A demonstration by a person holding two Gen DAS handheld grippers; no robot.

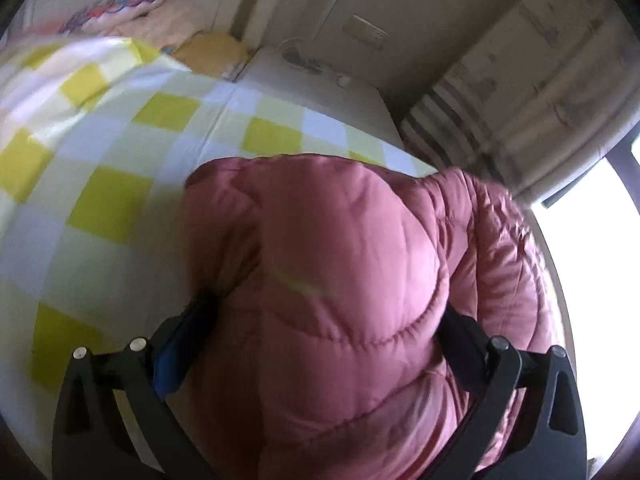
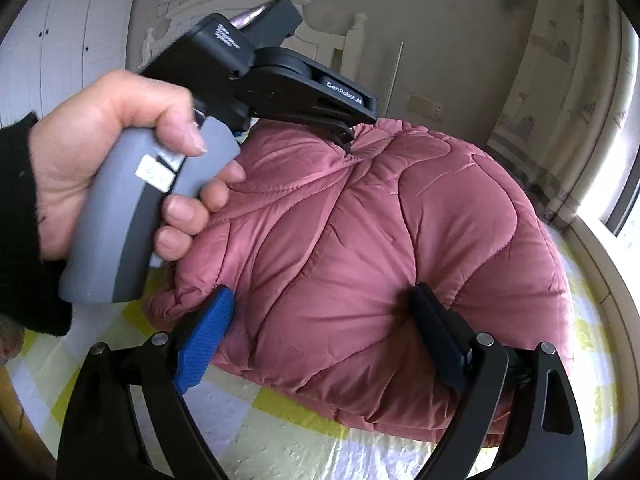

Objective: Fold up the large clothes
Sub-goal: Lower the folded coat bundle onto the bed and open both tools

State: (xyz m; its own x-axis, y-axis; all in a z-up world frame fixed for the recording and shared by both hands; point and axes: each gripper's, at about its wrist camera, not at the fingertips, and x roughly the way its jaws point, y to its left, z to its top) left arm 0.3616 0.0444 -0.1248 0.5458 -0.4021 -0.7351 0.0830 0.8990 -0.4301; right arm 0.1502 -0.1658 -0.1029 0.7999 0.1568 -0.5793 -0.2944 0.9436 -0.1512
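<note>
Well, the person's left hand [image 2: 112, 168], a black sleeve [image 2: 20, 220] at the wrist, is wrapped round a grey handle and tips the left gripper [image 2: 346, 140] down onto the top of the pink puffer jacket [image 2: 360, 240]. From that gripper's own camera the left gripper [image 1: 326, 306] has its jaws spread as wide as they look able to go. The padded bulk of the jacket [image 1: 340, 280] swells up between them, but I would not call it gripped, and that view is smeared with blur. The right gripper [image 2: 322, 290] comes in lower, angled down at the near side of the bundle. Its jaws are wide too, yet here the blue pad and the dark one both bite into the quilting — the fabric puckers round the dark one — so it has hold of a thick fold. The jacket lies in a rounded heap on the bed [image 2: 280, 420], on a sheet of yellow and white checks [image 1: 112, 208], close to the bed's edge on the window side. Around it there is a patterned pillow [image 1: 116, 8] up at the far end, a white headboard [image 2: 352, 40] against the wall, white cupboard doors [image 2: 60, 40] off to one side, a pale curtain [image 1: 520, 80] and a bright window [image 1: 592, 260]. Nothing but the jacket itself lies between the two grippers.
</note>
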